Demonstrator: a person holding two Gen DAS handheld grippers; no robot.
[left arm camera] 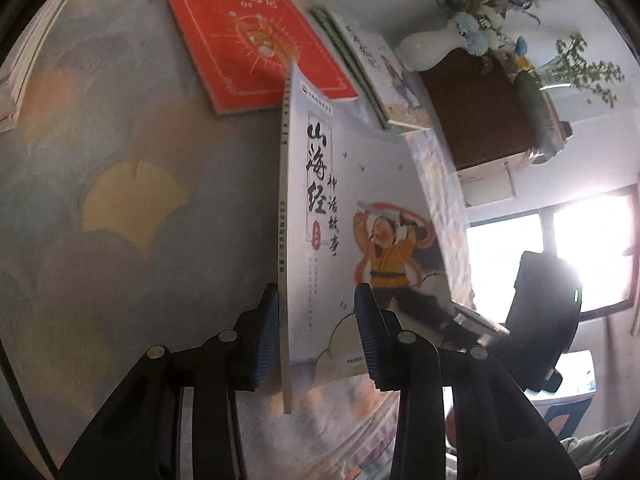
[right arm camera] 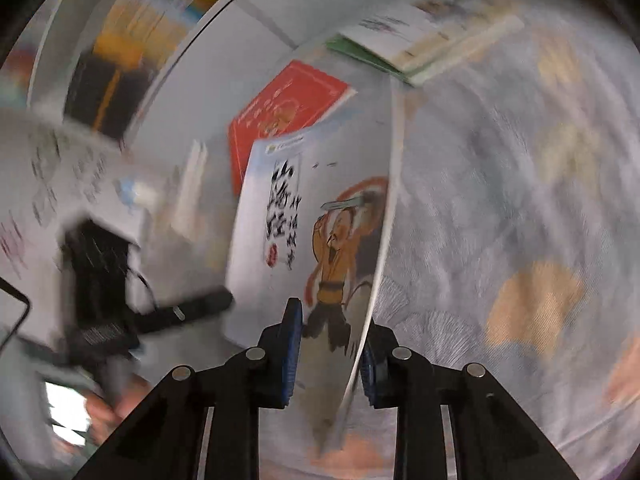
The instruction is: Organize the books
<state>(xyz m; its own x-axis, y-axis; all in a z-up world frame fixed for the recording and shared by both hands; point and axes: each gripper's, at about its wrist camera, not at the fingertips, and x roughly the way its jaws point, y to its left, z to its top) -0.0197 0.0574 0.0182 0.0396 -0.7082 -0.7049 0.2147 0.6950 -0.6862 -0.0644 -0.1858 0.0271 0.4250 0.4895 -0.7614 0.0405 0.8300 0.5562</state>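
A thin white picture book [left arm camera: 320, 220] with black brush lettering and a figure in orange is lifted at a tilt over the table. My left gripper [left arm camera: 316, 340] has the spine end between its blue pads, the spine against the left pad and the right pad on the cover. My right gripper [right arm camera: 330, 360] is shut on the opposite page edge of the same book [right arm camera: 280, 220], which bows between its pads. This view is motion-blurred. A red book [left arm camera: 248, 36] lies flat beyond it, with green-spined books [left arm camera: 372, 68] beside it.
A cloth with a leaf pattern [left arm camera: 132, 200] covers the table. A stack of books [left arm camera: 16, 80] lies at the left edge. A white vase [left arm camera: 424, 48], a brown cabinet [left arm camera: 480, 112] and a bright window [left arm camera: 552, 248] are on the right. A hand [right arm camera: 112, 400] shows at lower left.
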